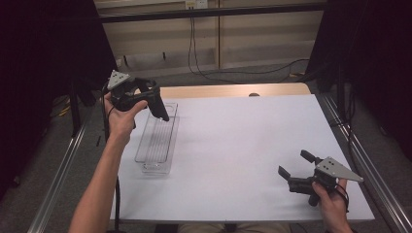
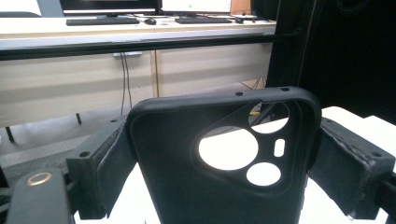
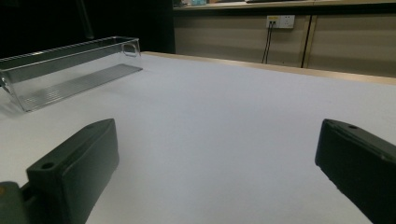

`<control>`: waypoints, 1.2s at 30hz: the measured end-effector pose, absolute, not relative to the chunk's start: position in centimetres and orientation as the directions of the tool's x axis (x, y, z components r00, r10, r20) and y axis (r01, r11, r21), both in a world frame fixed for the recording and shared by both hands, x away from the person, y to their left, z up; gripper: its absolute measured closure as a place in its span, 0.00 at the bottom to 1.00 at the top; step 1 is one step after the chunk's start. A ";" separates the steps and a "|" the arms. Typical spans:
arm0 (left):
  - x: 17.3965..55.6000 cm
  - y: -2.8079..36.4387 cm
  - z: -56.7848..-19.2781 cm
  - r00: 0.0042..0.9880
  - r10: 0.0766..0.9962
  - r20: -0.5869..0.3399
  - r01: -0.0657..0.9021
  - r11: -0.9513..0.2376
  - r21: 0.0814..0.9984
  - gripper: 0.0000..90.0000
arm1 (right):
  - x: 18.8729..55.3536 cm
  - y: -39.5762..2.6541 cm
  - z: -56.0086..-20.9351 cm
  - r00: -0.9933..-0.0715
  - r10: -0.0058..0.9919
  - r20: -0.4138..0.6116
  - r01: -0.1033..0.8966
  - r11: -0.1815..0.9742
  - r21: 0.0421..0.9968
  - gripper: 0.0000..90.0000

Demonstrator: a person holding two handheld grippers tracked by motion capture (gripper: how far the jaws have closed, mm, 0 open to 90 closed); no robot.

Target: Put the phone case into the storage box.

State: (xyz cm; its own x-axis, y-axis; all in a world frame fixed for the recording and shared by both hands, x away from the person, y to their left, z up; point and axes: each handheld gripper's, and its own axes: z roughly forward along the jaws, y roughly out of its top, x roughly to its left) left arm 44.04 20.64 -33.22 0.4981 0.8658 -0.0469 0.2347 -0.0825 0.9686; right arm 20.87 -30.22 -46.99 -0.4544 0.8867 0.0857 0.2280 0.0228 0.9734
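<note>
Now, phone case (image 2: 187,186): black, light, flexible, probably rubbery; centre of frame, above clear tray (image 1: 158,141).
Left gripper (image 1: 160,112) fingers (image 2: 100,168): clamped on case's side edges.
Right gripper (image 1: 295,164) fingers (image 3: 74,168): apart, empty, over tabletop (image 1: 243,145).
Best hold: long edges, away from camera cutout.

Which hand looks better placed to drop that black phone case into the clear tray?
Left: its claw already grips the phone case right over the clear tray. The right claw sits open, far across the table.
</note>
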 end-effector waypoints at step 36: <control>48.5 19.1 -37.3 0.444 0.896 0.000 0.270 -0.133 0.954 0.14 | 20.8 -30.1 -47.1 -0.473 0.877 0.087 0.234 0.030 0.972 0.00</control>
State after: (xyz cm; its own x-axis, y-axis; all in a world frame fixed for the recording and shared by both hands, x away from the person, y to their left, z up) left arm 48.49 19.08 -37.27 0.4444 0.8958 -0.0005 0.2695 -0.1332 0.9537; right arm 20.82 -30.09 -47.06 -0.4730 0.8767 0.0873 0.2343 0.0297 0.9717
